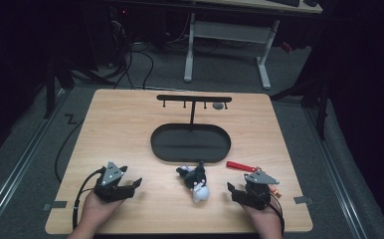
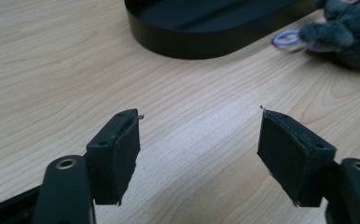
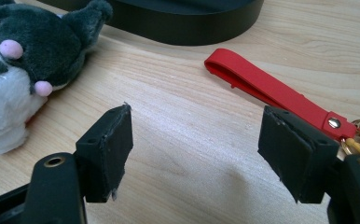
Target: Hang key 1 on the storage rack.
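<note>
The plush toy [image 1: 196,183] lies on the table [image 1: 130,124], just in front of the black tray [image 1: 190,143], within easy reach of both hands. The red strap [image 1: 240,166] lies near the tray's front right end. The left gripper [image 1: 128,187] and right gripper [image 1: 236,191] rest on either side of the toy, jaws wide apart and holding nothing, probably waiting to pick it up. A rack [image 1: 194,99] with hooks stands behind the tray, likely for hanging things.
</note>
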### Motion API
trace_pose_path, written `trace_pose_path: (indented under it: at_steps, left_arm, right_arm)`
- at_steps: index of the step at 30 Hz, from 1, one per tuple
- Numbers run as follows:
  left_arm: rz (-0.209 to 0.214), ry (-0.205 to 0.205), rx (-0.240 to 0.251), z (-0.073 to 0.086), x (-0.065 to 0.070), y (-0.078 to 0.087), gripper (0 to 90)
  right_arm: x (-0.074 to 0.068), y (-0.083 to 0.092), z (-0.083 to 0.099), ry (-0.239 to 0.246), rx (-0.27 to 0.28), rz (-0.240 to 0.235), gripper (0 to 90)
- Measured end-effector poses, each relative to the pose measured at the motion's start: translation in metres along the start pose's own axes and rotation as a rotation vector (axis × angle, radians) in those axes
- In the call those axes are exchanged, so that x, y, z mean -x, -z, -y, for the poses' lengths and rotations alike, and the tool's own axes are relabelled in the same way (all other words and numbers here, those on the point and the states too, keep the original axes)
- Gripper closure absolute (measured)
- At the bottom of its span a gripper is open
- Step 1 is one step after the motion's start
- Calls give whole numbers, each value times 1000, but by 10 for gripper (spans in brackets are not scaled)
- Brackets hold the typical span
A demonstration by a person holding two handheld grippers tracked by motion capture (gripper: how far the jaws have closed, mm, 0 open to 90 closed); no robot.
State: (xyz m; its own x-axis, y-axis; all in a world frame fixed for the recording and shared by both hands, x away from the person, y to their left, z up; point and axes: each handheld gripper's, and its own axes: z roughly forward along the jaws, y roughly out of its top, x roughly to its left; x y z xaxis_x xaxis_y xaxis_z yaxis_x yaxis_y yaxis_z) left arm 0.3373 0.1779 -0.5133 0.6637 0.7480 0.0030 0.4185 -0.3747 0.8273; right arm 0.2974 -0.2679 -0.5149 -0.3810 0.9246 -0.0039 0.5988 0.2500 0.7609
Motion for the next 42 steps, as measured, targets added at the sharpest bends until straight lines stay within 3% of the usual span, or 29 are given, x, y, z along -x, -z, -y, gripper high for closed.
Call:
trace_pose_path:
  at_steps: [4,7,11,18,27,31,36,42]
  left_arm:
    - [19,-30,-9,-10,0,4,291]
    - [1,-61,-15,-10,-1,7,291]
    - [-25,-31,24,4,-4,6,307]
    - [-6,-61,-16,9,-8,3,307]
    - [13,-94,-17,13,-3,-1,301]
    - [23,-115,-11,12,0,0,301]
    - [31,-111,6,11,2,3,298]
    - [29,-111,5,12,0,4,298]
  right_arm:
    - [2,3,-2,-7,-26,-14,267]
    - [2,6,-4,-11,-41,-16,266]
    - [2,7,-6,-4,-52,-17,262]
    - [1,0,-8,-8,-110,-42,253]
    - [-9,-1,-19,4,-170,-61,277]
    - [-11,-3,-20,-3,-210,-46,293]
    - [-11,-5,-20,-7,-274,-32,285]
    - [-14,-5,-24,5,-307,-26,283]
